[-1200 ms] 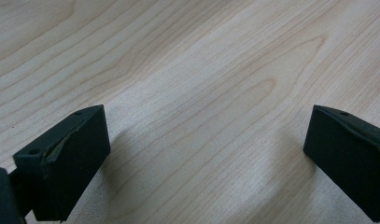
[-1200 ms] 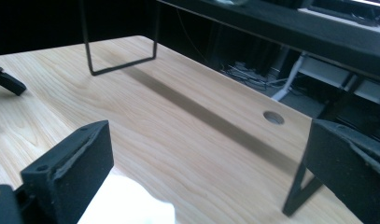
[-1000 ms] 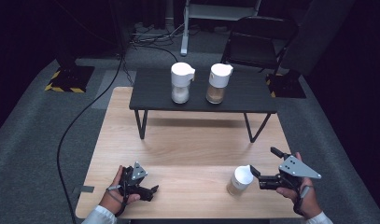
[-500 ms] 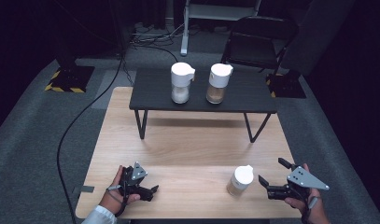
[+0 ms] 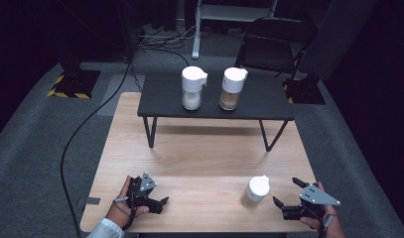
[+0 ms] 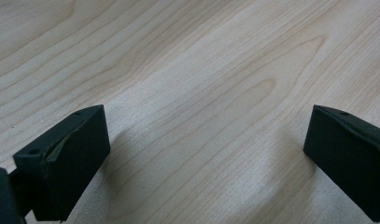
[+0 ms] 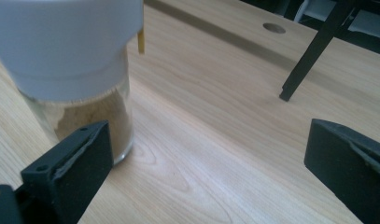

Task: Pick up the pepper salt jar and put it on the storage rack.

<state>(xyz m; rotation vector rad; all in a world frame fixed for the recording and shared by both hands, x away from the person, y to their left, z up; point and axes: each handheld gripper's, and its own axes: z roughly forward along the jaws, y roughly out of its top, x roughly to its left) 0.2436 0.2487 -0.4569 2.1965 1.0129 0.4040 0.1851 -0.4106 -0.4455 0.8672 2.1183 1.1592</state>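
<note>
jar (image 5: 254, 191) upright, white lid up, on table (image 5: 199, 158)

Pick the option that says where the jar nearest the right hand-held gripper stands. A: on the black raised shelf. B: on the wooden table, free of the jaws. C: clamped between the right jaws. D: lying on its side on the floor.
B: the white-lidded jar stands upright on the wooden table, left of the open right hand-held gripper, outside its jaws.
</note>
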